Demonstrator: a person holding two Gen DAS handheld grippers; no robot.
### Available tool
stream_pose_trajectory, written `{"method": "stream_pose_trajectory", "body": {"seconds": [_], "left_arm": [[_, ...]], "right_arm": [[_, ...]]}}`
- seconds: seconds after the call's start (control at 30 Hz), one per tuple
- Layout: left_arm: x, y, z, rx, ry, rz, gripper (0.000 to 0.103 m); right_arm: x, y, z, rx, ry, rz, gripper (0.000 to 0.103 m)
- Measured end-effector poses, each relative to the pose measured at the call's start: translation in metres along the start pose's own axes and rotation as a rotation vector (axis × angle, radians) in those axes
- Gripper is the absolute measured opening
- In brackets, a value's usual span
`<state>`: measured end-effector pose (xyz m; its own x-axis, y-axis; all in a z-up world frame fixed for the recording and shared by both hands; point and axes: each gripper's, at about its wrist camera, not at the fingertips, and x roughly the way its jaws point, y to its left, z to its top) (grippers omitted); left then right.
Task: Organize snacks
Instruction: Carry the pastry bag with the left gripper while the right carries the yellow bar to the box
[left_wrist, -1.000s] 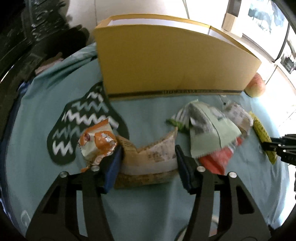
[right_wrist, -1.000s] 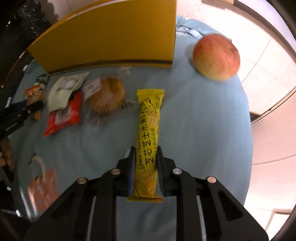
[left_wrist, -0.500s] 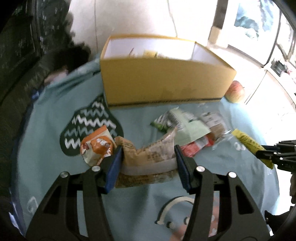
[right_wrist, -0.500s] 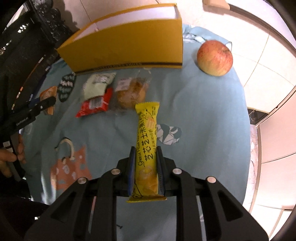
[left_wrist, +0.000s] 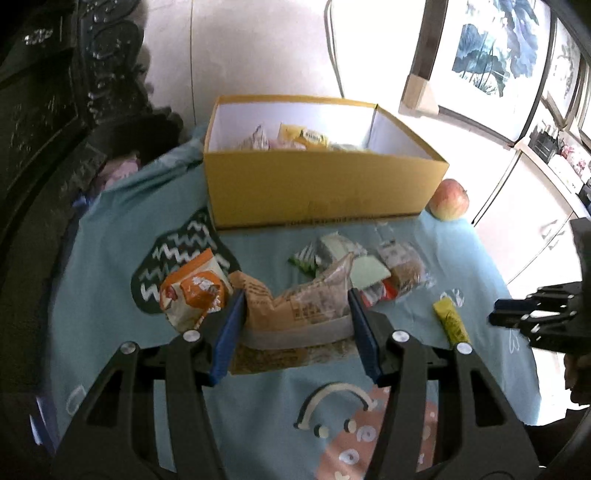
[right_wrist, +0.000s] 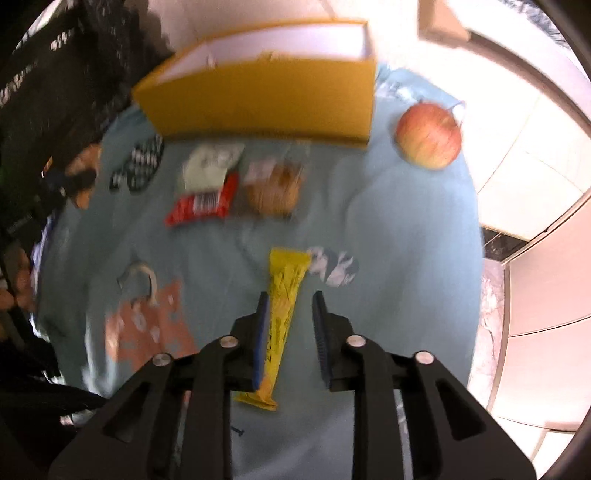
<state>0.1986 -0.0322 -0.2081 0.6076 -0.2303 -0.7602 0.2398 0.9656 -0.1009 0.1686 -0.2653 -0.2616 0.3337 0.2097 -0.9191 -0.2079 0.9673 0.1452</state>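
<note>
My left gripper (left_wrist: 295, 325) grips the brown bag (left_wrist: 295, 306), lifted over the desk (left_wrist: 110, 258); the box (left_wrist: 317, 192) lies straight ahead, far side. My right gripper (right_wrist: 290, 314) is parted; the yellow bar (right_wrist: 282, 306) lies lengthwise between its fingers, touching only the left.

A matt yellow cardboard box (left_wrist: 325, 192) with a smooth white paper lining stands on a soft teal cloth (left_wrist: 110, 266), in front of which lie crinkly glossy plastic snack wrappers (left_wrist: 192, 291), and beside the box sits a smooth-skinned apple (left_wrist: 448, 199).
</note>
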Motion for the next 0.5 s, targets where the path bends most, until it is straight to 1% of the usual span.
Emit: {"method": "stream_pose_trajectory", "body": {"seconds": [0.07, 0.17, 0.2, 0.23, 0.27, 0.33, 0.4, 0.43, 0.5], "left_arm": [[0.002, 0.0, -0.005, -0.001, 0.014, -0.001, 0.056], [0.004, -0.001, -0.011, -0.002, 0.028, -0.002, 0.056], [0.003, -0.002, -0.013, -0.002, 0.031, -0.003, 0.056], [0.002, -0.002, -0.013, 0.0, 0.031, -0.003, 0.056], [0.0, -0.002, -0.013, 0.002, 0.028, -0.004, 0.056], [-0.006, 0.0, -0.012, 0.006, 0.012, -0.002, 0.056], [-0.011, 0.002, -0.01, -0.002, 0.0, -0.002, 0.056], [-0.013, 0.004, -0.009, -0.008, -0.006, -0.002, 0.056], [-0.02, 0.005, -0.005, -0.012, -0.022, -0.005, 0.056]], "right_arm": [[0.014, 0.006, -0.004, -0.003, 0.034, -0.005, 0.031], [0.043, 0.018, -0.011, -0.025, 0.11, -0.039, 0.031], [0.047, 0.025, -0.014, -0.057, 0.105, -0.066, 0.031], [0.047, 0.032, -0.015, -0.108, 0.094, -0.095, 0.024], [0.046, 0.037, -0.015, -0.126, 0.092, -0.09, 0.021], [0.035, 0.037, -0.013, -0.117, 0.052, -0.063, 0.021], [0.015, 0.032, -0.005, -0.075, 0.01, -0.011, 0.021], [0.002, 0.029, 0.001, -0.057, -0.022, 0.018, 0.021], [-0.022, 0.026, 0.011, -0.041, -0.074, 0.046, 0.021]]}}
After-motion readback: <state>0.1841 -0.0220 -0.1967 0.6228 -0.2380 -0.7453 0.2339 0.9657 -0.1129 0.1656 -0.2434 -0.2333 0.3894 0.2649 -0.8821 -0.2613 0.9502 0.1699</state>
